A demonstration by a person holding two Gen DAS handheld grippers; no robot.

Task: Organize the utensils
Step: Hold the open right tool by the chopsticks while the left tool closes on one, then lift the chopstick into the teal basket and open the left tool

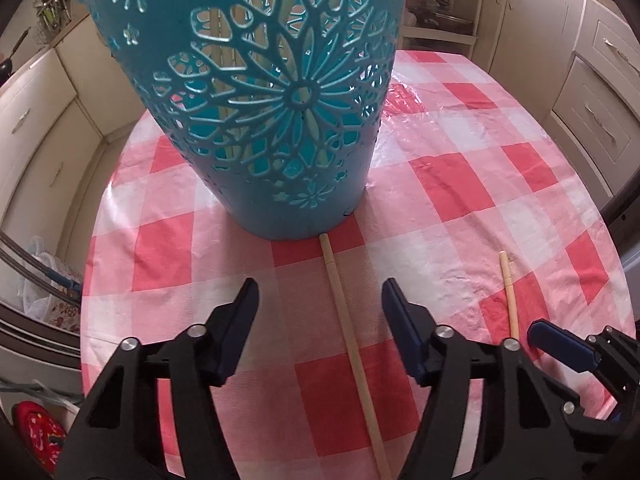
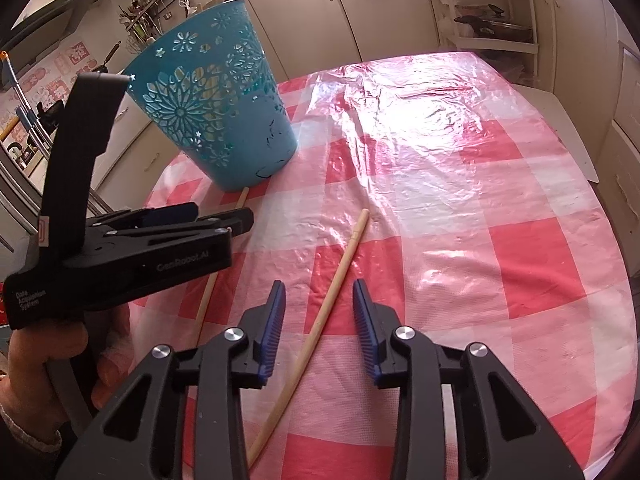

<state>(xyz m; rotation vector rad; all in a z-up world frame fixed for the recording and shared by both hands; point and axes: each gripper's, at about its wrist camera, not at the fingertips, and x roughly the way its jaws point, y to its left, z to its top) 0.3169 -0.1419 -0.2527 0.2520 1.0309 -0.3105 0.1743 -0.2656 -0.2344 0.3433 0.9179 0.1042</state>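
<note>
Home kitchen: cream cabinets [image 2: 304, 12], utensil rack [image 2: 146, 20], checked tablecloth [image 2: 500, 264] on table

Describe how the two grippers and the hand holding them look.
Both grippers, left and right, are black plastic with silver pivot bolts and blue ribbed pads. The left one's body reads "GenRobot.AI" and "Data Acquisition System". The hand on it is bare, with a knit cuff.

1. On the side of my left gripper [image 2: 224, 220], seen from my right wrist, grey lettering reads "GenRobot.AI".
2. Lower on that same black body, near the hand [image 2: 44, 356] holding it, small white print reads "Data Acquisition System".
3. A small red mark sits on its left edge; I cannot read it.
4. The wall stickers [image 2: 60, 68] behind are too blurred to read.
</note>
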